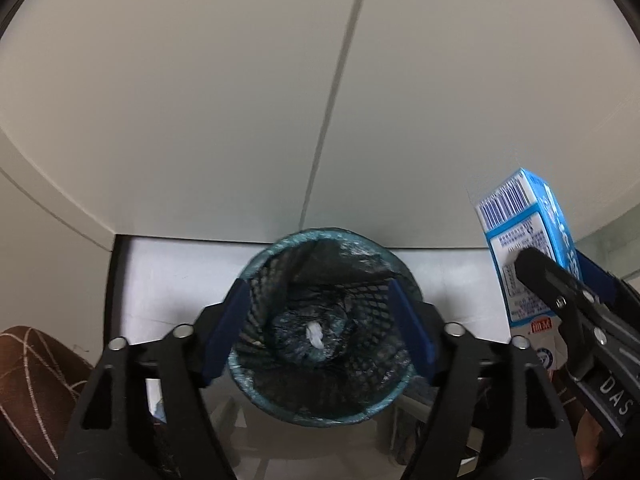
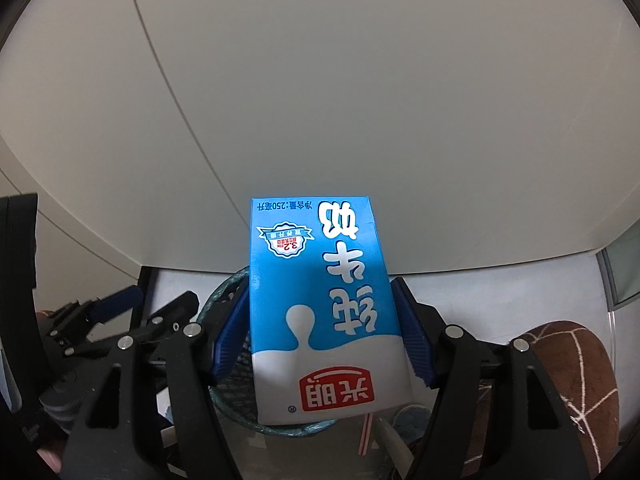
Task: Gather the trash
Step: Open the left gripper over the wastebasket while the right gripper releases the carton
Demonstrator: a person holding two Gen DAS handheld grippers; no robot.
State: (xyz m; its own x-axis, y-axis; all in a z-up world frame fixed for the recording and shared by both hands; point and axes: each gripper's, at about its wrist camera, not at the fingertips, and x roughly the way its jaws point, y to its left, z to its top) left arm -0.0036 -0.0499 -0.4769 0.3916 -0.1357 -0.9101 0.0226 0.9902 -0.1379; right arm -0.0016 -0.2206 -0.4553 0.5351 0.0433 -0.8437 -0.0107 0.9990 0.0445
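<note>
A small mesh trash bin [image 1: 320,336] lined with a dark bag stands below, with a bit of white trash [image 1: 315,336] at its bottom. My left gripper [image 1: 320,332] hangs open above the bin's mouth, its blue pads to either side and holding nothing. My right gripper [image 2: 322,336] is shut on a blue and white milk carton [image 2: 320,312], held upside down over the bin's rim [image 2: 224,292]. The carton [image 1: 524,240] and right gripper [image 1: 560,284] also show at the right of the left wrist view. A straw [image 2: 366,432] hangs from the carton.
A white wall [image 1: 200,100] with a vertical seam rises behind the bin. The bin stands on a pale floor [image 1: 160,280]. Brown patterned cushions lie at the lower left [image 1: 36,380] and lower right [image 2: 568,368]. A glass panel [image 2: 624,272] is at the far right.
</note>
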